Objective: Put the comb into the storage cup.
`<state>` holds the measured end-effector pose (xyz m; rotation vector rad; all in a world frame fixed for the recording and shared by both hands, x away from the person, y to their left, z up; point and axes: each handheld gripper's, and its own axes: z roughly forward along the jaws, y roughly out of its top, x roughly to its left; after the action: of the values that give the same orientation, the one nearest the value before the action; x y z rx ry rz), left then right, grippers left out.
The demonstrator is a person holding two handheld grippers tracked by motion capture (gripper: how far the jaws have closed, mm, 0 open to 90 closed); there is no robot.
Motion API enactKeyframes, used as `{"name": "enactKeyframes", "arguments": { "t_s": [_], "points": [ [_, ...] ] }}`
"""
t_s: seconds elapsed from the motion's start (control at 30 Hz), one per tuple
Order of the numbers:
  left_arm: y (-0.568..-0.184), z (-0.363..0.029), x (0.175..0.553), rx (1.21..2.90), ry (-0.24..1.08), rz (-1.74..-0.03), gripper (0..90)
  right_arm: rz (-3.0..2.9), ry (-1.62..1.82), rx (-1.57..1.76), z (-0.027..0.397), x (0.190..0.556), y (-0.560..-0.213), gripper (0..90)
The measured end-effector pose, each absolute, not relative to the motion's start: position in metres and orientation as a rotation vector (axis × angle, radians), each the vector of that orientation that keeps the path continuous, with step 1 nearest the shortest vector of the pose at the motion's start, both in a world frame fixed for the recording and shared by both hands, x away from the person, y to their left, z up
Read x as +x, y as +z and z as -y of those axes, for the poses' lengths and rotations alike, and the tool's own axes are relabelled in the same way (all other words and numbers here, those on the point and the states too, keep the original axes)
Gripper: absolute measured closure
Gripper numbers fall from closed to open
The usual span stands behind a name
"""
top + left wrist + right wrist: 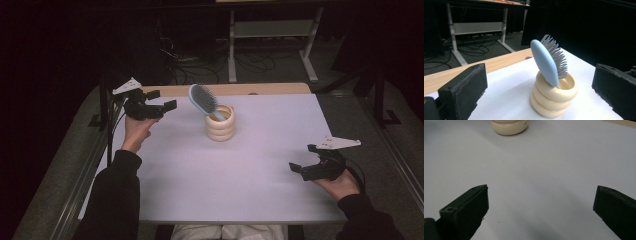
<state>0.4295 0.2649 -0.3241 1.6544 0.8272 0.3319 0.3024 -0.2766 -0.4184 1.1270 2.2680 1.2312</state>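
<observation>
- One blue hairbrush (202,98) stands tilted, handle down, in one cream ringed holder (220,122) near the surface's (210,190) far edge.
- The left gripper view shows its bristles (557,58) plainly; the right gripper view shows the holder's base (509,126).
- Left gripper (159,100), far left corner: jaws apart, empty.
- Right gripper (303,159), right edge: jaws apart, empty.
</observation>
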Motion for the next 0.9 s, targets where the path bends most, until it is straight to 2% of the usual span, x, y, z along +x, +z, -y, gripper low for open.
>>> {"name": "enactKeyframes", "arguments": {
  "t_s": [0.9],
  "points": [
    [-0.33,-0.31,0.39,1.613,0.374,-0.851,0.0,-2.245,1.247,1.123,0.279,0.301,-0.417,0.0]
  ]
}}
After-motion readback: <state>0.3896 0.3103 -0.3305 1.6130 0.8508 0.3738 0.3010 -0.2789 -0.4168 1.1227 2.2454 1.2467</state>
